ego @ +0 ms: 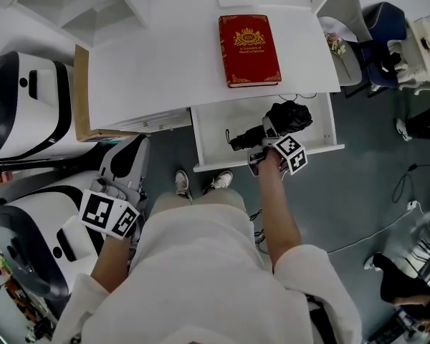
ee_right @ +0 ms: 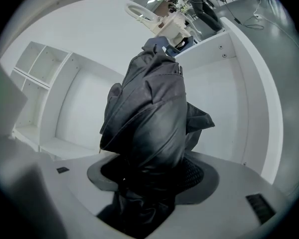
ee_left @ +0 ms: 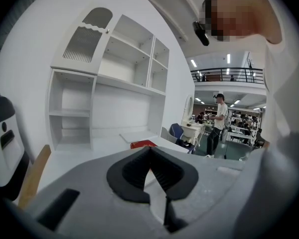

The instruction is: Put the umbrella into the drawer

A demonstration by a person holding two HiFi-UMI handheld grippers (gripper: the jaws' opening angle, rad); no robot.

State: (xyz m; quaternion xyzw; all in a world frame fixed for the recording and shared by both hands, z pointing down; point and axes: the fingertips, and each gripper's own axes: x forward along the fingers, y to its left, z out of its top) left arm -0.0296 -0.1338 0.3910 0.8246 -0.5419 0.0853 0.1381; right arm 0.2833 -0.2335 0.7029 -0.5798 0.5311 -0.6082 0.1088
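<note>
A folded black umbrella [ego: 287,116] hangs over the open white drawer [ego: 213,132] under the desk, its handle end pointing left. My right gripper [ego: 269,137] is shut on it from the front. In the right gripper view the umbrella [ee_right: 149,108] fills the space between the jaws and hides most of the pads; the drawer's white inside [ee_right: 224,98] lies behind it. My left gripper [ego: 118,192] is low at the left, away from the drawer. Its jaws [ee_left: 149,151] meet at the tips with nothing between them.
A red book [ego: 249,49] lies on the white desk [ego: 150,70]; it shows small beyond the left jaws [ee_left: 142,144]. White shelves [ee_left: 109,83] stand behind the desk. White-and-black machines [ego: 29,106] crowd the left. A chair [ego: 376,31] and cables are on the right.
</note>
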